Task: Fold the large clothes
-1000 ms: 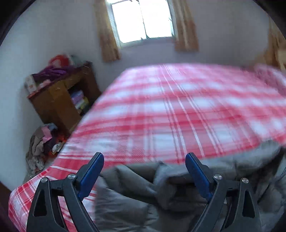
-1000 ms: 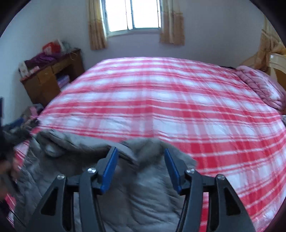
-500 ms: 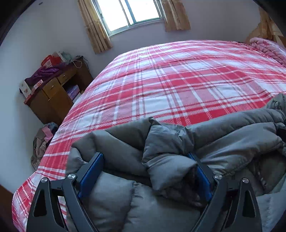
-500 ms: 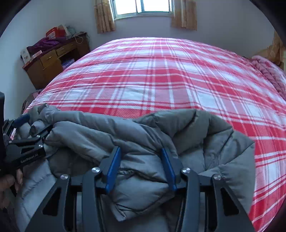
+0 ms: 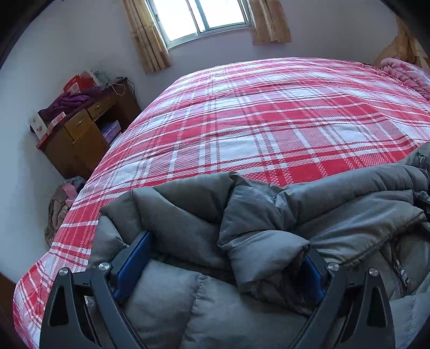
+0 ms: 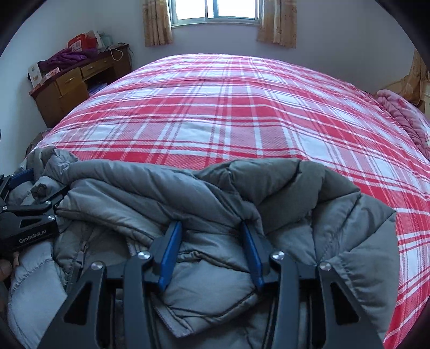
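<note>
Grey puffer jacket [image 6: 220, 193] bunched on plaid bed [image 6: 215, 107]

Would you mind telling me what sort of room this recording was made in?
Most likely a home bedroom: a large bed under a red-and-white plaid cover fills the view, a brown wooden desk with drawers stands against the wall, and a curtained window sits behind. A grey quilted puffer jacket lies on the bed.

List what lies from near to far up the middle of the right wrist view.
right gripper closed on a fold of the grey puffer jacket → red plaid bedspread → far wall with the curtained window.
</note>
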Available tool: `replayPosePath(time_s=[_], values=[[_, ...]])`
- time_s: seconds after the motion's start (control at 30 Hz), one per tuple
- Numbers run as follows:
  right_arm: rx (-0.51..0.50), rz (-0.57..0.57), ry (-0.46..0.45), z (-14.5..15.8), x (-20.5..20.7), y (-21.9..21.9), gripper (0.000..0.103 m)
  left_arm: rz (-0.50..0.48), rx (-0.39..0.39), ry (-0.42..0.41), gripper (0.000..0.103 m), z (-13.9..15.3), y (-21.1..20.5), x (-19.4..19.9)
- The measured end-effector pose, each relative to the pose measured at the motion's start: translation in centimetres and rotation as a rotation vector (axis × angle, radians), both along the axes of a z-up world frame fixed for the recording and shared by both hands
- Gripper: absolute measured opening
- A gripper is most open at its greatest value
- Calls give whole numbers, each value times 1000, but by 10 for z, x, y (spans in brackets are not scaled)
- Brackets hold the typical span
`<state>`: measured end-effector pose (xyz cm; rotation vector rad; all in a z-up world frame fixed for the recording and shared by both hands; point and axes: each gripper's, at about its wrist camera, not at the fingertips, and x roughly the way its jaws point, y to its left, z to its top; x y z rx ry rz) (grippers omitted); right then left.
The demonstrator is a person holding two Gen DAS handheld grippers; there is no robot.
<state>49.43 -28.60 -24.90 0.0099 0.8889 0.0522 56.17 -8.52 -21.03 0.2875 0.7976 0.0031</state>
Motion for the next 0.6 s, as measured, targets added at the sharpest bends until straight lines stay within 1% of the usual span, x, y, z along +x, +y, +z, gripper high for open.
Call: replayPosePath(time_s=[0.13, 0.2, 0.23, 0.27, 0.3, 0.33, 0.37, 0.4, 0.43, 0.47, 0.5, 0.53, 0.6], values=[[-10, 0, -1, -2, 0, 1, 48, 4, 19, 2, 98, 3, -2, 1], [-23, 2, 4, -1, 1, 3, 48, 15, 40, -10, 98, 18, -3, -2], [-29, 6, 9, 2, 0, 3, 48, 23, 37, -41, 98, 33, -2, -8], [-19, 6, 15, 7, -1, 1, 48, 24, 17, -63, 98, 45, -1, -12], [3, -1, 11, 12, -4, -2, 48, 17, -28, -90, 98, 61, 0, -17], [41, -11, -20, 23, -11, -6, 48, 4, -78, -113, 98, 75, -1, -21], [54, -21, -72, 35, -18, -9, 48, -3, -110, -125, 98, 83, -3, -22], [47, -32, -105, 42, -23, -10, 48, -9, -134, -124, 98, 86, -7, -22], [37, -46, -133, 49, -26, -11, 48, -19, -147, -108, 98, 85, -13, -19], [39, -52, -141, 51, -25, -11, 48, -32, -139, -84, 98, 78, -23, -15], [39, -56, -136, 50, -23, -10, 48, -35, -112, -54, 98, 66, -32, -10], [34, -62, -120, 46, -18, -9, 48, -29, -79, -12, 98, 50, -40, -3], [36, -64, -72, 30, -10, -8, 48, -13, -64, 54, 98, 23, -45, 4]])
